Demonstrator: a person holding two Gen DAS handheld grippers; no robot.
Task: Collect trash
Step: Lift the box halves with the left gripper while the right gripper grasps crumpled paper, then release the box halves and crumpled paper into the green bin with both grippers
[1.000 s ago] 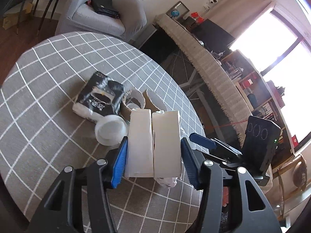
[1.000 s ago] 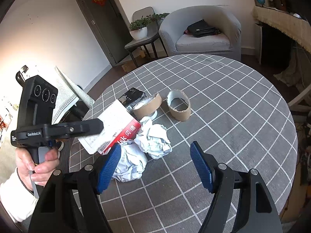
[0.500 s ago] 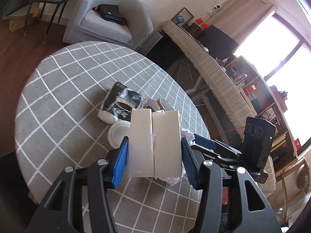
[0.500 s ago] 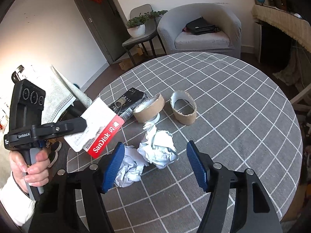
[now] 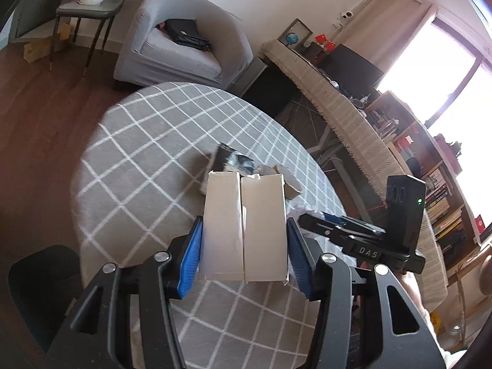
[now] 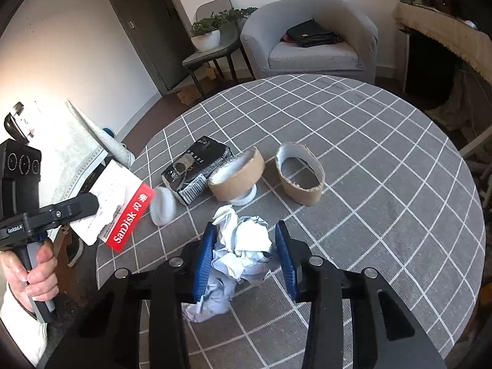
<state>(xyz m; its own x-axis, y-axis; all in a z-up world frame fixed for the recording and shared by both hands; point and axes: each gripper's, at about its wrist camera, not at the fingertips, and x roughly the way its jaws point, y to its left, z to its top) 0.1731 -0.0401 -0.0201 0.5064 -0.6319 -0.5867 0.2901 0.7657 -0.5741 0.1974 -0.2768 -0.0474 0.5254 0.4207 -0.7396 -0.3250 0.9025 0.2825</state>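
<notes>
My left gripper (image 5: 244, 252) is shut on a white and red SanDisk carton (image 5: 246, 224) and holds it up past the left edge of the round table; the carton also shows in the right wrist view (image 6: 118, 203). My right gripper (image 6: 246, 255) is closed around a crumpled white paper ball (image 6: 246, 246) lying on the table. A second crumpled paper (image 6: 209, 301) lies just below it. A black packet (image 6: 193, 169), two cardboard tape rings (image 6: 236, 173) (image 6: 299, 172) and a white lid (image 6: 163, 206) lie beyond.
The round table has a grey checked cloth (image 6: 384, 184). A grey armchair (image 6: 310, 40) with a black bag stands behind it. A chair with a potted plant (image 6: 209, 33) stands by the door. A black seat (image 5: 40, 276) is left of the table.
My left gripper has lifted the carton up and back, away from the table. My right gripper has moved down and forward and closed around the crumpled paper ball.
</notes>
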